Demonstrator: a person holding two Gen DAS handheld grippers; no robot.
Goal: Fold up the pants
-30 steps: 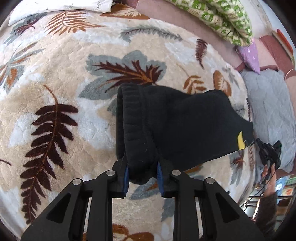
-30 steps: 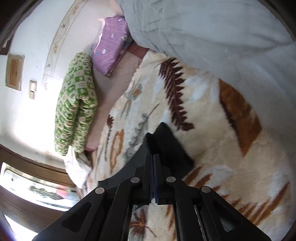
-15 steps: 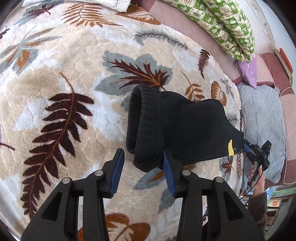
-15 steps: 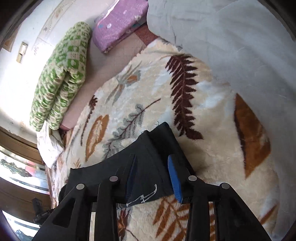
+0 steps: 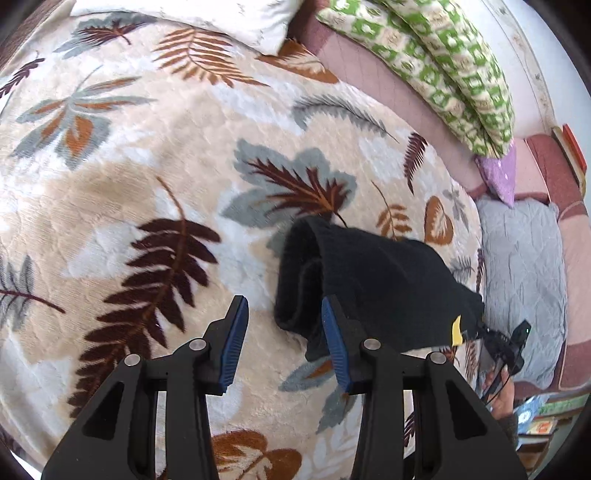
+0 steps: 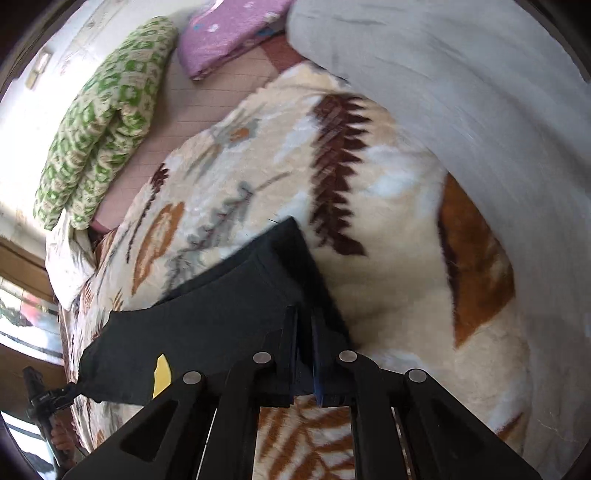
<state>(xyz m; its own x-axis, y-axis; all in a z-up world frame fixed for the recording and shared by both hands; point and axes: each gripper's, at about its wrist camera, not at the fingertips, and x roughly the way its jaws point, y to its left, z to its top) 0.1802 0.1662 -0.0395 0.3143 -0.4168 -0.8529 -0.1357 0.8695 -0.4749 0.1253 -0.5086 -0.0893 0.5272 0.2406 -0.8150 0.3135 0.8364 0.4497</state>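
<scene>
The black pants [image 5: 373,284] lie folded on the leaf-patterned blanket [image 5: 147,155], ribbed waistband toward me, a yellow tag near the right end. My left gripper [image 5: 284,343] is open and empty, just short of the waistband, its right finger beside the cloth. In the right wrist view the pants [image 6: 221,317] stretch away to the left. My right gripper [image 6: 304,354] is shut on the pants' near edge, dark cloth pinched between its blue pads. The right gripper also shows in the left wrist view [image 5: 506,343] at the pants' far corner.
A green patterned quilt [image 5: 443,62], a purple pillow [image 5: 498,173] and a grey cover [image 5: 524,273] lie along the far and right sides of the bed. A white pillow [image 5: 207,18] is at the top. The grey cover [image 6: 461,92] fills the right wrist view's upper right.
My left gripper opened, let go of the waistband and drew back to the left. My right gripper opened half a second ago and has closed again on the pants' edge.
</scene>
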